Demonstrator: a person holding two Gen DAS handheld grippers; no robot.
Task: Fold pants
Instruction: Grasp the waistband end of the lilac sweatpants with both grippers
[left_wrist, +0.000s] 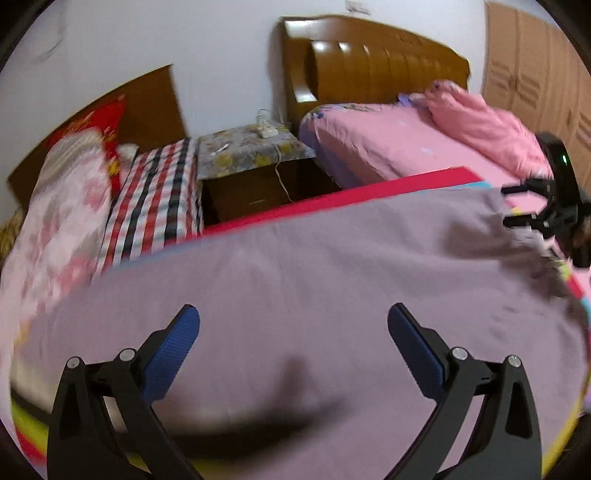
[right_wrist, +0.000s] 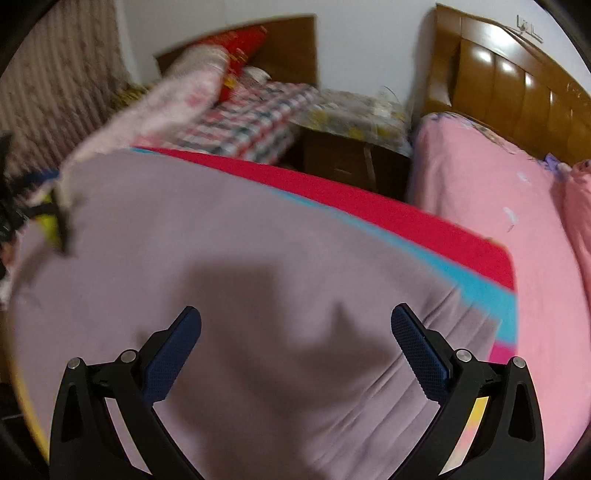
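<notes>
Mauve pants (left_wrist: 295, 280) flat on mat (blurry) — left gripper (left_wrist: 293, 325) and right gripper (right_wrist: 295, 326) both wide, holding nothing.

Mauve pants (left_wrist: 314, 277), pink bedsheet (left_wrist: 388, 147), plaid blanket (left_wrist: 155, 199)

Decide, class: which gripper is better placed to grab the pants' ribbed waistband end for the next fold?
Probably the right gripper: its open jaws hover beside the ribbed band of the mauve pants. The left gripper, also open, faces only plain fabric.
</notes>
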